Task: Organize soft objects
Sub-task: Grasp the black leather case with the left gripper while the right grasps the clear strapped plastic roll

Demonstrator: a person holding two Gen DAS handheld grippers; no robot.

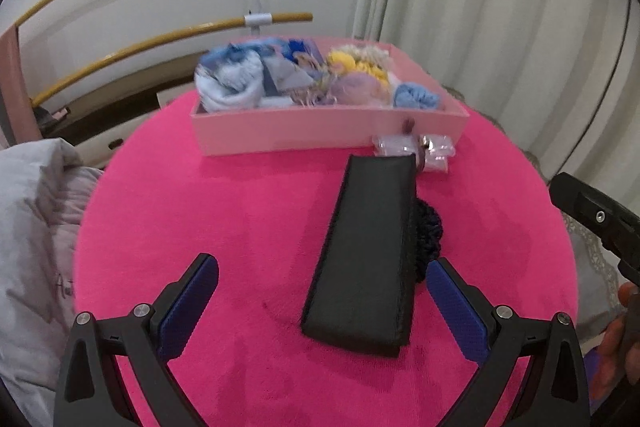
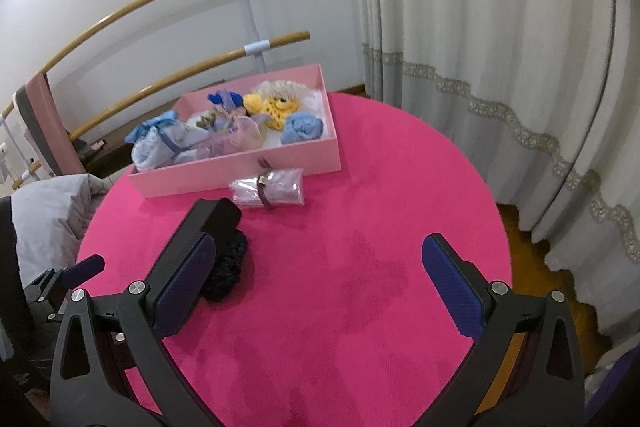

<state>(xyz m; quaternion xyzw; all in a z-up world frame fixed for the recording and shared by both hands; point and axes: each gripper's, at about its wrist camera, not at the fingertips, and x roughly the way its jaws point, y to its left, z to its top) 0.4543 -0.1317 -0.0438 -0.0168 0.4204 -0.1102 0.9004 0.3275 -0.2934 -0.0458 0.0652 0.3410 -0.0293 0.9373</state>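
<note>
With both claws spread wide and holding nothing, I have the left claw (image 1: 322,307) low over the pink worktop (image 1: 200,227) and the right claw (image 2: 320,281) hovering further right over bare cloth. Just ahead of my left fingers lies the black pouch (image 1: 366,251), long and flat, its near end between the blue pads (image 1: 188,311); tucked against its right edge and partly under it is a dark knitted piece (image 1: 428,231). Beyond these, a small clear packet (image 2: 268,191) bound with a band rests touching the front wall of the pink box (image 1: 320,135), which already holds the blue cloths (image 1: 232,83), a yellow plush toy (image 2: 272,107) and other soft bits. Those three things outside the box look like what is left to put away. My worry is the pouch: closing on it may pinch the knitted piece too and drag it along, or the limp fabric may sag and slip free. A high carry also risks clipping the box wall and shoving it toward the far edge.
</note>
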